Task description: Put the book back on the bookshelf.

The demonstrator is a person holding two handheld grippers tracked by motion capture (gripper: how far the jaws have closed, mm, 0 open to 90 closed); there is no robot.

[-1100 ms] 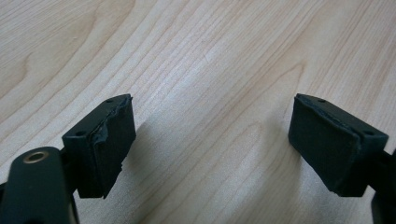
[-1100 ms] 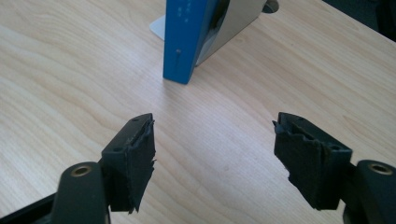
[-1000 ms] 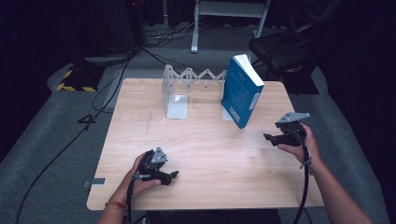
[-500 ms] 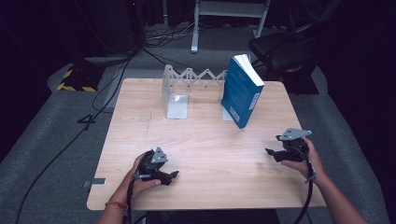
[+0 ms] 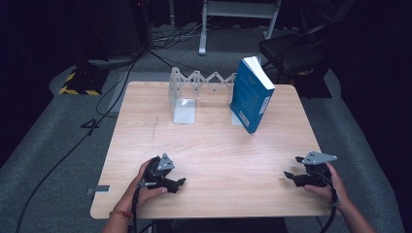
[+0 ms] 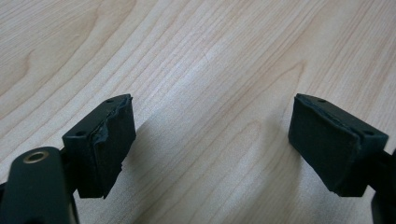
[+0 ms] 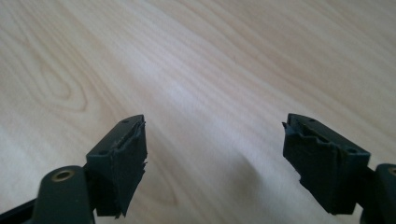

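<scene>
Left gripper (image 5: pixel 180 182) low at near table (image 5: pixel 218 145) edge, jaws wide, empty, right gripper (image 5: pixel 290 175) jaws just opening, nothing between, blue book (image 5: pixel 251 94) leaning far off.

Bare table (image 5: pixel 218 155) between both hands, book (image 5: pixel 251 94) and bookend rack (image 5: pixel 194 87) blocking the far edge

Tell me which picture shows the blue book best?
The high view. There the blue book stands tilted at the far right of the wooden table, leaning beside the folding metal bookend rack. The left gripper view and right gripper view look at bare tabletop between their fingers, so the book can't be judged there.
</scene>
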